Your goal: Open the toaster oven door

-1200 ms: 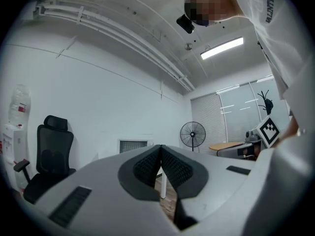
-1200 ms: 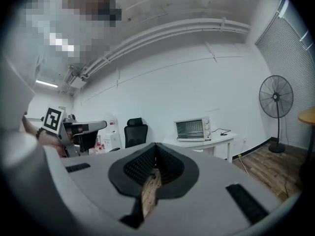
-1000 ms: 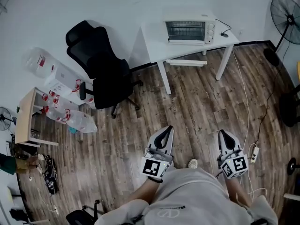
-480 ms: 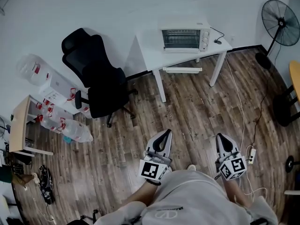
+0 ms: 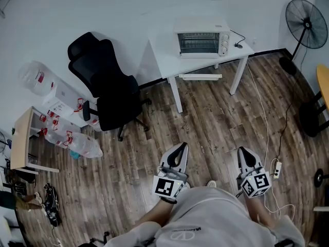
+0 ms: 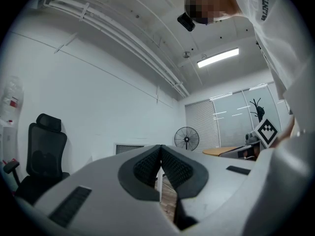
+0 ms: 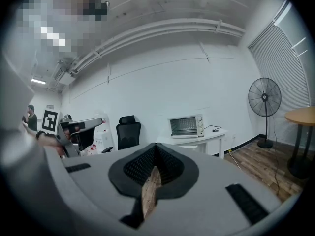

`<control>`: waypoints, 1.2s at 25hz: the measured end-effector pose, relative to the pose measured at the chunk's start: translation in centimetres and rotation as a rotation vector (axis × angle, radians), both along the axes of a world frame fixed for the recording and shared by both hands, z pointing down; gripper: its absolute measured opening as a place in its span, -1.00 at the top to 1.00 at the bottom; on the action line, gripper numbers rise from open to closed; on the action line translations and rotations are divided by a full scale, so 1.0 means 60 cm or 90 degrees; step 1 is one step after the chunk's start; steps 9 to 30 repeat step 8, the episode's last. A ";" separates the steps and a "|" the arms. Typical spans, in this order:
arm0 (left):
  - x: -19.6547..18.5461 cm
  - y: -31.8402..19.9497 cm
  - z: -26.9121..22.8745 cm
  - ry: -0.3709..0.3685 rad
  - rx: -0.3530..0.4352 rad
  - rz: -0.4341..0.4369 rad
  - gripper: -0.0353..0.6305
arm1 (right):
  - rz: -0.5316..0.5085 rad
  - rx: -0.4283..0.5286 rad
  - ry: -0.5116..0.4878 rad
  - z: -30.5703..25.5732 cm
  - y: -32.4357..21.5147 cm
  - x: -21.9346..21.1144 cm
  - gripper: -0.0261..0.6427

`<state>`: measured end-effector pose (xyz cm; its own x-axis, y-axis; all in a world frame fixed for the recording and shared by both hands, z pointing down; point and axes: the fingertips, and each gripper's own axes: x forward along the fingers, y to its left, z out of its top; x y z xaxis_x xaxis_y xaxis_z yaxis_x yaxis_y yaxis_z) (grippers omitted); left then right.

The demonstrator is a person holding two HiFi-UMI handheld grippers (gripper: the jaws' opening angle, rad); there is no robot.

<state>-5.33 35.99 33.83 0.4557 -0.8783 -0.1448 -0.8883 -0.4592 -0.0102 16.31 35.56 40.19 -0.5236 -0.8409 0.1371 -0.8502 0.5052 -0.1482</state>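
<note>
The toaster oven [image 5: 201, 41] stands with its door closed on a white table [image 5: 167, 58] against the far wall, several steps away. The right gripper view also shows the toaster oven [image 7: 186, 126]; in the left gripper view only a strip of it [image 6: 129, 149] rises above the jaws. My left gripper [image 5: 182, 145] and right gripper [image 5: 241, 150] are held low in front of the person's body, pointing toward the table. Both are shut with nothing between their pads. In their own views the left gripper [image 6: 161, 149] and right gripper [image 7: 155, 146] have jaws that meet at the tip.
A black office chair [image 5: 110, 84] stands left of the table. A standing fan [image 5: 304, 19] is at the far right, and a power strip [image 5: 278, 170] with a cord lies on the wood floor. Water bottles and boxes [image 5: 61, 112] sit at the left, and a round table [image 7: 301, 116] at the right.
The head view shifted a little a second ago, so the toaster oven sits slightly lower and further left in it. Both grippers stay shut in about the same place.
</note>
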 end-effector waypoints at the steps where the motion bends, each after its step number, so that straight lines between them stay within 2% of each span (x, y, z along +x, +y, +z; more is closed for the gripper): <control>1: 0.000 0.001 0.000 -0.001 0.000 0.001 0.87 | 0.001 0.000 -0.001 0.000 0.001 0.000 0.87; 30: -0.005 0.006 0.006 0.001 -0.002 0.002 0.87 | 0.002 0.002 0.002 0.008 0.005 -0.002 0.87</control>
